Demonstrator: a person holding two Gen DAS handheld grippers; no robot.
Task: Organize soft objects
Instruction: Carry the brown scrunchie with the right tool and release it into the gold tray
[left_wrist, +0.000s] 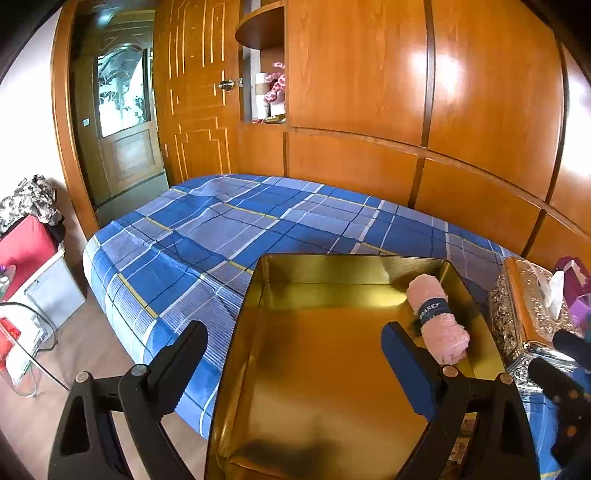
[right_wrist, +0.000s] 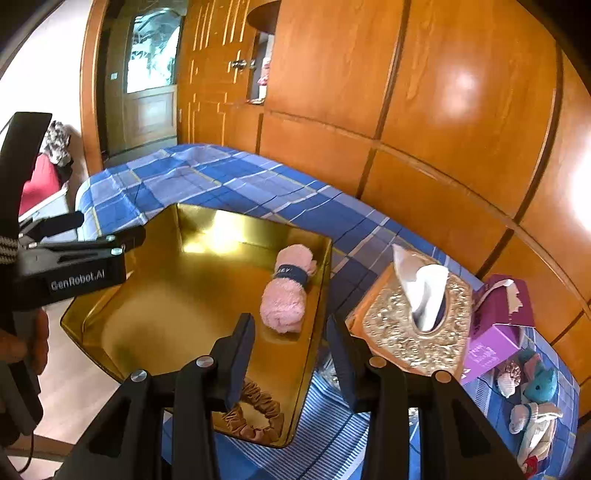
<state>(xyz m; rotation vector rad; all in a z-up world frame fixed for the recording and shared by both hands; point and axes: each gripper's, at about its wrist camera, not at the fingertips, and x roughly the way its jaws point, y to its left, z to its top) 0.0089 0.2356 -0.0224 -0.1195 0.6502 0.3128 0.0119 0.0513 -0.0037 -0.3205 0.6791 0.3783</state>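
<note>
A gold tray (left_wrist: 255, 295) (right_wrist: 321, 280) lies on the blue plaid bed. A rolled pink towel (left_wrist: 439, 321) (right_wrist: 286, 295) with a dark band rests against its right wall. In the tray's near corner lies a brown scrunchie (right_wrist: 255, 413), just under my right gripper (right_wrist: 290, 325). That gripper is open, with only the tray's rim showing between its fingers. My left gripper (left_wrist: 293, 332) (right_wrist: 110, 225) stands wide open over the tray's left side, holding nothing. More soft toys, a teal plush (right_wrist: 543, 384) and a white one (right_wrist: 535, 424), lie at the far right on the bed.
An ornate gold tissue box (right_wrist: 410, 325) (left_wrist: 524, 306) stands right of the tray, with a purple box (right_wrist: 495, 332) behind it. A wooden wardrobe wall (left_wrist: 406, 92) runs along the bed's far side. The floor and a red-topped bin (left_wrist: 26, 247) are to the left.
</note>
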